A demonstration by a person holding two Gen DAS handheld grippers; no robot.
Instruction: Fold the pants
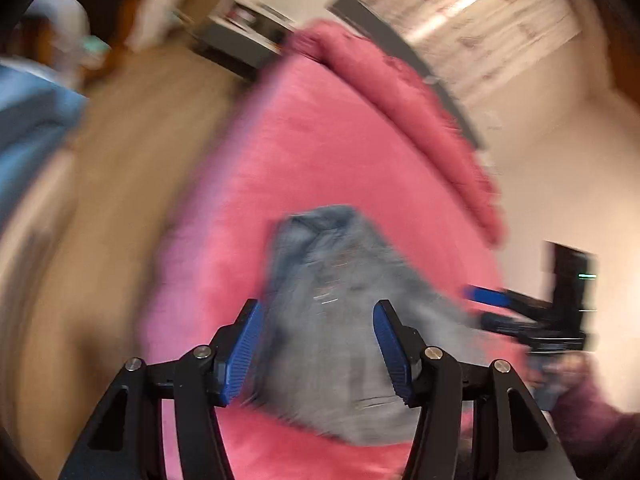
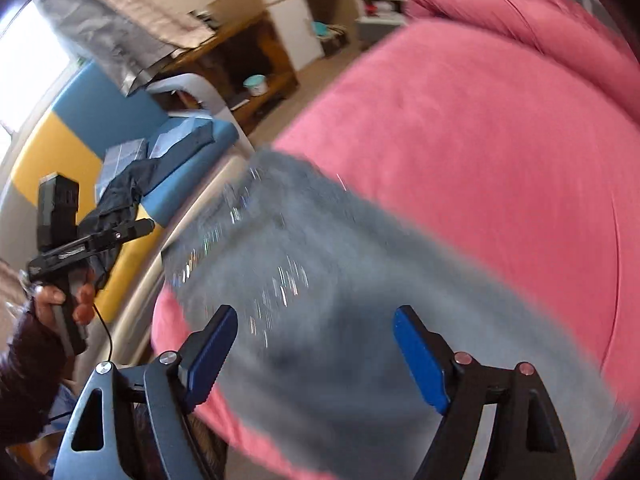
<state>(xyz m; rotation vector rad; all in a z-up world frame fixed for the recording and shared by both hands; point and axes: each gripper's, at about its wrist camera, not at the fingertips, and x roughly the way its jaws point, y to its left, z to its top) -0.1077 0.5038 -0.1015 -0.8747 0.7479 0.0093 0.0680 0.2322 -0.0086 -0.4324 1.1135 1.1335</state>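
Jaws of both the left gripper (image 1: 316, 344) and right gripper (image 2: 314, 354) stood wide, empty. Grey-blue denim pants (image 1: 340, 320) lay bunched at six o'clock on the pink bedspread (image 1: 320, 152); flatten before creasing.

Both wrist cameras look steeply down along their own fingers, close over the pants (image 1: 340, 320) on the pink bed (image 1: 320, 140), each catching the opposite gripper at frame edge.

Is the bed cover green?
No, the bed cover under the jeans is pink.
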